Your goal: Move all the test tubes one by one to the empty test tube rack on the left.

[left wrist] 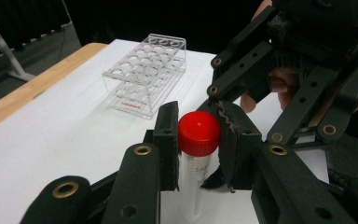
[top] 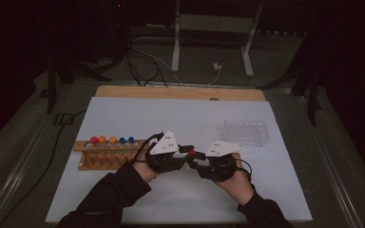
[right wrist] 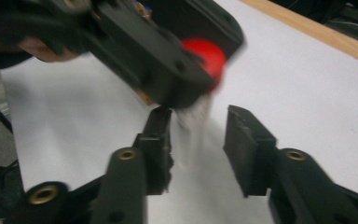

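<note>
Dim room; white sheet covering a table with a bare wooden edge along the top of the high view. Dark cables and a white metal stand on the floor beyond, upper centre.

Wooden rack at centre left of the high view, holding a row of capped tubes: red, orange, orange, blue, blue. Clear plastic rack at centre right, rectangular, with a grid of round holes, all vacant.

Left gripper: black, matte, jointed links with brass-coloured rivets; jaws closed narrowly on the round red cap of a tube. Tube body clear, threaded below the cap, hanging downward between the jaws toward the bottom of the left gripper view. Same tube at centre of the high view, between both hands, above the white sheet.

Right gripper: jaws parted wide, flat ribbed pads either side of the blurred clear tube body, contact not determinable. In the right gripper view, red cap at upper centre, clamped by the other gripper.

Grey three-cornered plates atop both grippers; dark sleeves entering from the bottom edge.
</note>
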`<state>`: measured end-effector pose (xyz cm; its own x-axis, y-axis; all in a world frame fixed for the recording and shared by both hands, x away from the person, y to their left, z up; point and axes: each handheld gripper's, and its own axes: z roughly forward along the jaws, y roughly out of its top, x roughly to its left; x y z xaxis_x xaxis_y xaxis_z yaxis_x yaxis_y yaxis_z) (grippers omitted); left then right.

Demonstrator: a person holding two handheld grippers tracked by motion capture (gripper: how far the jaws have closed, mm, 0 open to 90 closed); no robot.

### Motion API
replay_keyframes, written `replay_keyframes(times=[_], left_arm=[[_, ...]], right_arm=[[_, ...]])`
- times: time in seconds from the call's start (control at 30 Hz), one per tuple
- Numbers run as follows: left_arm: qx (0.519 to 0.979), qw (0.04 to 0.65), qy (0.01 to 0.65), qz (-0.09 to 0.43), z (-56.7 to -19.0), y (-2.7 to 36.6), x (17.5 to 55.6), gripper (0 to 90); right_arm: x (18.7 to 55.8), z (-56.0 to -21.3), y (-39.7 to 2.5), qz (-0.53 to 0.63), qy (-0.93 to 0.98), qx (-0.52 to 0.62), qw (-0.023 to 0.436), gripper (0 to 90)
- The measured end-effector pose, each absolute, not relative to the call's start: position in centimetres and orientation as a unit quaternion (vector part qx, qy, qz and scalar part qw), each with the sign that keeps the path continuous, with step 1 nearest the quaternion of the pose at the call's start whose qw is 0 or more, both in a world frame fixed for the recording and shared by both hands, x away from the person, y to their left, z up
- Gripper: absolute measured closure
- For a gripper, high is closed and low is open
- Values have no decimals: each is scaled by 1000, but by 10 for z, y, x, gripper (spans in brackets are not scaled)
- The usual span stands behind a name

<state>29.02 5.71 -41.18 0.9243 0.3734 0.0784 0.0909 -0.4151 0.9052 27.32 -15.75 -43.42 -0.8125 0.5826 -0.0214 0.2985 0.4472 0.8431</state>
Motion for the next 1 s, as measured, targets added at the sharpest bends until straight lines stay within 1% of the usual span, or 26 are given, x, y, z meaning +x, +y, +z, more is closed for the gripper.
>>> replay_keyframes(times=[0.03,0.07,0.1,0.17,0.23,0.37,0.43,0.47,0.5,0.57,0.7,1.0], left_arm=[[829,524,141,135,-410,59,291,718],[829,524,144,134,-408,62,291,719],[829,523,145,138,-406,64,291,719],[828,523,150,138,-401,71,291,719],[827,523,152,142,-397,77,290,719],[825,520,161,152,-387,95,286,719],[824,517,169,157,-383,105,285,719],[823,517,174,161,-381,111,284,719],[822,515,179,166,-379,117,283,719],[820,511,189,174,-375,130,282,719],[815,506,208,193,-369,155,277,719],[794,499,257,233,-360,211,265,719]], right_arm=[[274,-434,-159,457,834,267,159,517],[274,-433,-160,457,832,269,161,513],[274,-432,-162,461,829,272,163,488],[274,-429,-166,468,822,276,169,389],[274,-427,-169,473,816,283,174,322],[276,-426,-172,478,808,294,178,155],[277,-425,-174,480,805,302,176,92],[277,-425,-174,483,805,300,171,32],[277,-425,-175,485,805,298,166,13],[277,-425,-177,493,803,295,159,0],[276,-423,-178,492,800,299,167,0],[278,-423,-180,494,799,299,167,0]])
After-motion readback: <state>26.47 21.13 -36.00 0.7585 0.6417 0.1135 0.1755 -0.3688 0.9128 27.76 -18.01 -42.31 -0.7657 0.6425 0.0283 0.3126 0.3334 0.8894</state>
